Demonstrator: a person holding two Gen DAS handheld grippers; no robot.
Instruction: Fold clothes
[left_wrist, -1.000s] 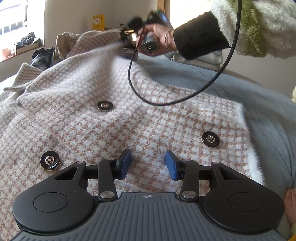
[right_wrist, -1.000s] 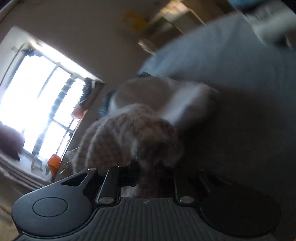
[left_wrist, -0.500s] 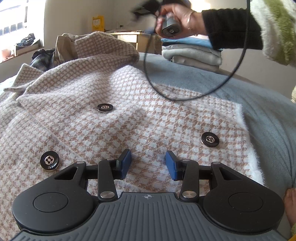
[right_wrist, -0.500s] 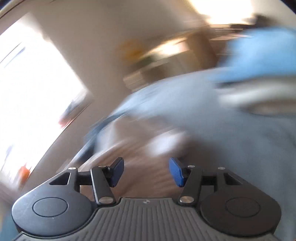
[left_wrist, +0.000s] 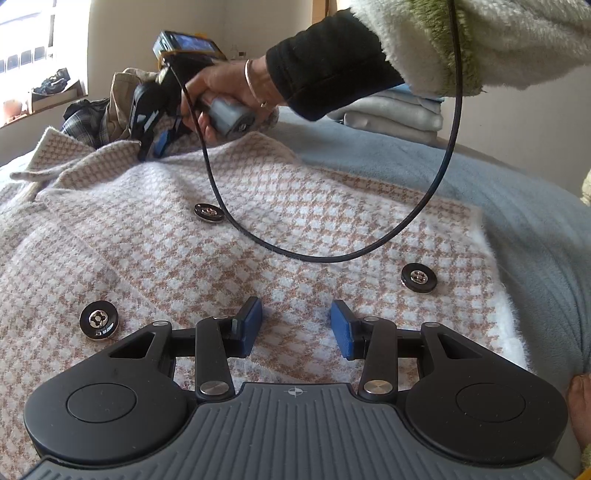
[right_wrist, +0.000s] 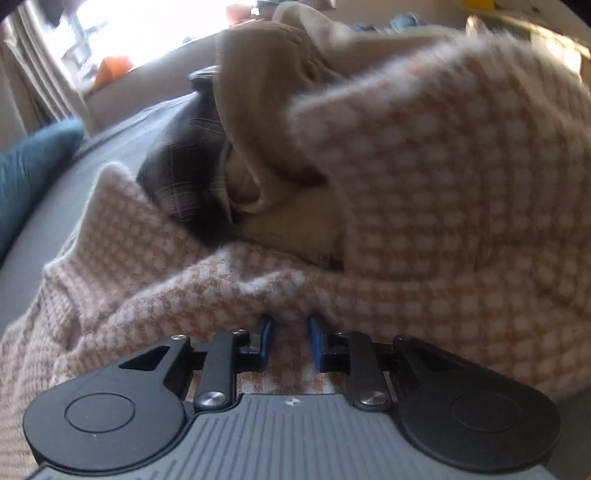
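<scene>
Your right-wrist view smears with motion blur; the window (right_wrist: 147, 26) blows out white behind the checked coat (right_wrist: 443, 192). Your left-wrist view stays sharp, daylit, edges bowed.

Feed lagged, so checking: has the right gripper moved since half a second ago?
Yes. In the left wrist view the right gripper came left and down from the folded stack to the checked coat; jaws have been closing.

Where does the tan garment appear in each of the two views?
Left wrist: tan garment at upper left, behind the checked coat, left of the right gripper.
Right wrist: tan garment at top centre, above the coat's folds.
Shared landmark: the dark plaid cloth beside it.
</scene>
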